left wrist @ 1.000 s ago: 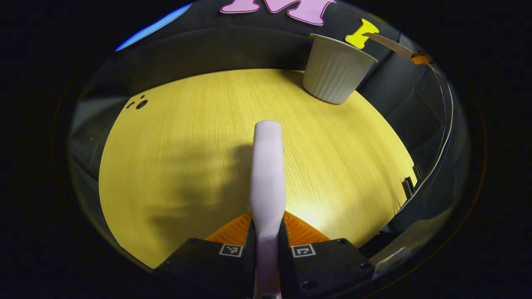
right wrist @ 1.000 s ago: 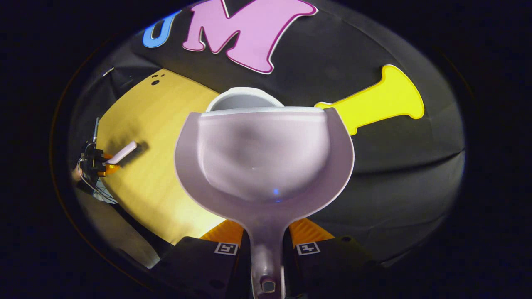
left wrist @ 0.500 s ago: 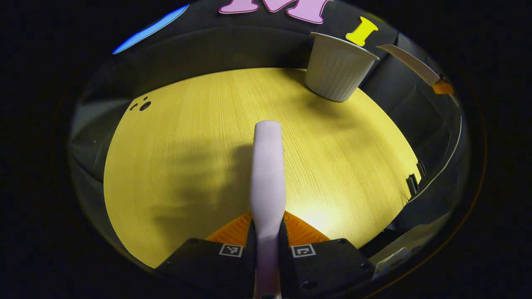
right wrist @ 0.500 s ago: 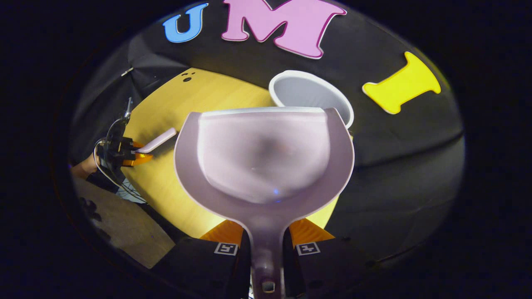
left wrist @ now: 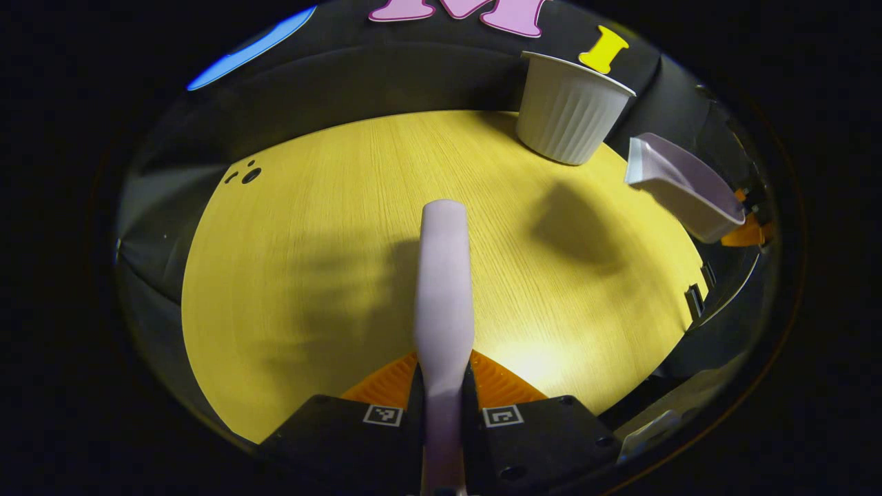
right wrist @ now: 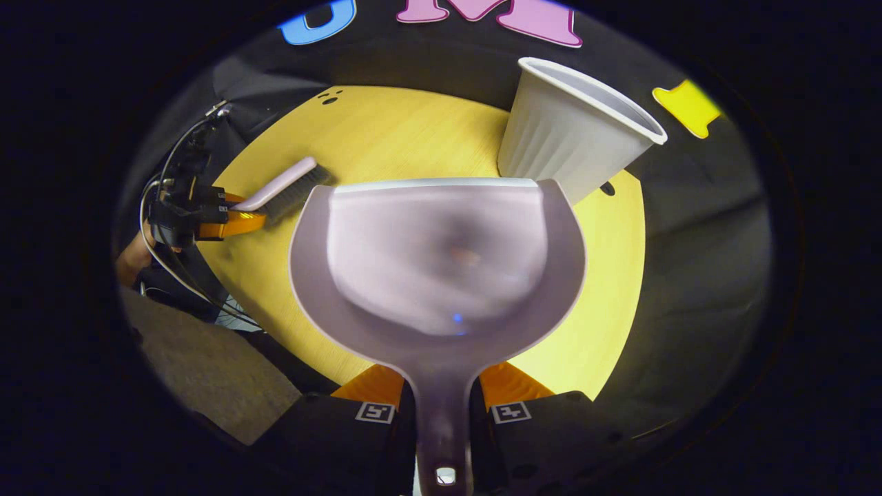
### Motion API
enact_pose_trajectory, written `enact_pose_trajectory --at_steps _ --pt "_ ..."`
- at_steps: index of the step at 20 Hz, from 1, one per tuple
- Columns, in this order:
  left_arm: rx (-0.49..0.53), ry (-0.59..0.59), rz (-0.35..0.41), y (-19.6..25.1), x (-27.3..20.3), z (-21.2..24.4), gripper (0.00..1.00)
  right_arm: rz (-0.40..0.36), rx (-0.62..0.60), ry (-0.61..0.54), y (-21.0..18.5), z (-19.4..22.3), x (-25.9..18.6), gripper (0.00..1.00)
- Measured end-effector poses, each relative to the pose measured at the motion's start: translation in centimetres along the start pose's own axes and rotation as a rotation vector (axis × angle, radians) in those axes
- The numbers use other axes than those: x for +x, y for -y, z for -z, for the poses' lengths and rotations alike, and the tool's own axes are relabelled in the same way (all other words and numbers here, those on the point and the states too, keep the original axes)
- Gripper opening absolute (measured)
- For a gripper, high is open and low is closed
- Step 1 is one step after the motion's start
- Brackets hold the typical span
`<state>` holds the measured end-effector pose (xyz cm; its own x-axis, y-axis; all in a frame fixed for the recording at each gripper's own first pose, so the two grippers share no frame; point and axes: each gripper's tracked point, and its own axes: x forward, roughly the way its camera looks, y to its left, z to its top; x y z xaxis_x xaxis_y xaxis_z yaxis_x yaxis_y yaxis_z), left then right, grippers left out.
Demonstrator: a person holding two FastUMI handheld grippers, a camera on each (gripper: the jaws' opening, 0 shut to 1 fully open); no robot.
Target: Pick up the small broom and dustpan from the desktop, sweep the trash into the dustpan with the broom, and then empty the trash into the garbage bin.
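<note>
My left gripper point(left wrist: 442, 372) is shut on the pale lilac handle of the small broom point(left wrist: 443, 275), which juts forward over the yellow wooden table point(left wrist: 331, 227). My right gripper point(right wrist: 441, 386) is shut on the handle of the lilac dustpan point(right wrist: 437, 255), held level above the table; its scoop looks empty. The white ribbed garbage bin point(right wrist: 572, 141) stands just behind the dustpan's right front corner. In the right gripper view the broom point(right wrist: 282, 186) shows its dark bristles at left, held by the left gripper point(right wrist: 231, 213). In the left gripper view the dustpan point(left wrist: 682, 186) hangs at the right, below the bin point(left wrist: 568, 110).
The round table's edge point(right wrist: 275, 324) drops off to grey floor point(right wrist: 200, 372) at lower left in the right gripper view. Small dark holes point(left wrist: 242, 174) mark the table's far left. Black cloth walls close in behind the bin. A person's hand point(right wrist: 131, 258) and cables sit behind the left gripper.
The dustpan has swung down and away from the bin, coming to hang lower over the table's right side. The broom and left gripper have barely moved.
</note>
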<state>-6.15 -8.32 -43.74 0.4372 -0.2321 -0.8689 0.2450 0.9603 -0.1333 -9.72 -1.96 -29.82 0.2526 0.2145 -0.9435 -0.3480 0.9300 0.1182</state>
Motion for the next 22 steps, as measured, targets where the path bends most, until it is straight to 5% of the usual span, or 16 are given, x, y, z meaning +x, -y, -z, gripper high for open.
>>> enact_pose_trajectory --at_steps 10,21,22 --pt "0.069 -0.023 -0.056 -0.8 1.9 0.9 0.29 -0.011 0.093 -0.037 -3.5 3.6 8.2 0.38" --pt "0.068 -0.029 -0.114 -1.2 1.1 1.2 0.32 0.015 0.067 -0.025 -3.0 4.3 9.4 0.37" --pt "0.073 -0.025 -0.119 -0.9 0.9 1.1 0.30 0.011 0.073 -0.022 -3.0 4.3 9.1 0.43"
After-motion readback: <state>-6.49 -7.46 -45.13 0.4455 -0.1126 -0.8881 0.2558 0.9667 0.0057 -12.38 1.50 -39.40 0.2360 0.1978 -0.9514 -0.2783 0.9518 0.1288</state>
